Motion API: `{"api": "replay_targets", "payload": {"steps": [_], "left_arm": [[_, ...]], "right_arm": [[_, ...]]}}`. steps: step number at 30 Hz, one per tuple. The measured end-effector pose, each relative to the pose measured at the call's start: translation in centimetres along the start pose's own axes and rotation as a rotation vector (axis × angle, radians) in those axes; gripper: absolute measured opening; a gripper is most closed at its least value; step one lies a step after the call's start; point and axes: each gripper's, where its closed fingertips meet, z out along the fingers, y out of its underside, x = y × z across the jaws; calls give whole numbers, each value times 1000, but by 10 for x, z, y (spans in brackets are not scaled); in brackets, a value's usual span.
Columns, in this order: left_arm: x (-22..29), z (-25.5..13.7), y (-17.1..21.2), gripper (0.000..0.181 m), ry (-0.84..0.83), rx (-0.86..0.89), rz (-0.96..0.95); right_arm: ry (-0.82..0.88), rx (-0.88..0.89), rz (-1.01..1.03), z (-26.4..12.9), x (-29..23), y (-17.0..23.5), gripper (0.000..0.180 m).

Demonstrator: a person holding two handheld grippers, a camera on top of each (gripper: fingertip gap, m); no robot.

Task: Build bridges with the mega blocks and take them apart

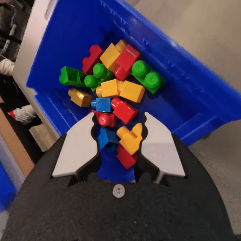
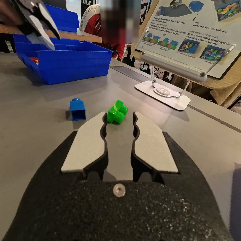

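In the left wrist view, the left gripper (image 1: pixel 119 117) hangs over the blue bin (image 1: pixel 73 43) with its jaws apart and nothing between them; inside the bin lies a loose heap of mega blocks in red, yellow, green and blue, none visibly pressed to another; a red one-stud block (image 1: pixel 107 119) and a blue block (image 1: pixel 106 139) lie nearest the fingertips, and a yellow block (image 1: pixel 129 138) sits just beside the blue one; I judge this claw is choosing a piece and has gripped none so far. In the right wrist view, the right gripper (image 2: pixel 119 114) is held low over the grey table (image 2: pixel 32 107), jaws apart and empty; a green two-stud block (image 2: pixel 116 112) lies on its side just past the fingertips, on the near side of the bin (image 2: pixel 73 65); a blue one-stud block (image 2: pixel 77 110) lies tipped over on the table beside the green one, apart from it; the left gripper (image 2: pixel 52 40) shows above the bin, open; an instruction card on a stand (image 2: pixel 182 39) is well apart from the bin. By my judgement the build has barely begun: two pieces are out and unjoined, a further one-stud block seems wanted, and all pressing together and taking apart is left.
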Motion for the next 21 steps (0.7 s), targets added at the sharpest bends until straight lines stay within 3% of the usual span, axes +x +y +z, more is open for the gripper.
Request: {"api": "replay_targets", "payload": {"steps": [3,6,15,18,21], "left_arm": [[-25,21,8,66,13,-160,99],[-39,41,12,66,86,-251,62],[-45,78,25,67,259,-332,-7],[-41,85,27,60,304,-336,-17],[-37,91,44,59,325,-440,30]], "right_arm": [[3,-6,-5,-1,1,2,37],[8,-7,0,-2,2,3,37],[4,-10,9,-2,3,3,37],[1,-15,6,-1,2,4,37],[0,-18,0,-1,1,4,37]]}}
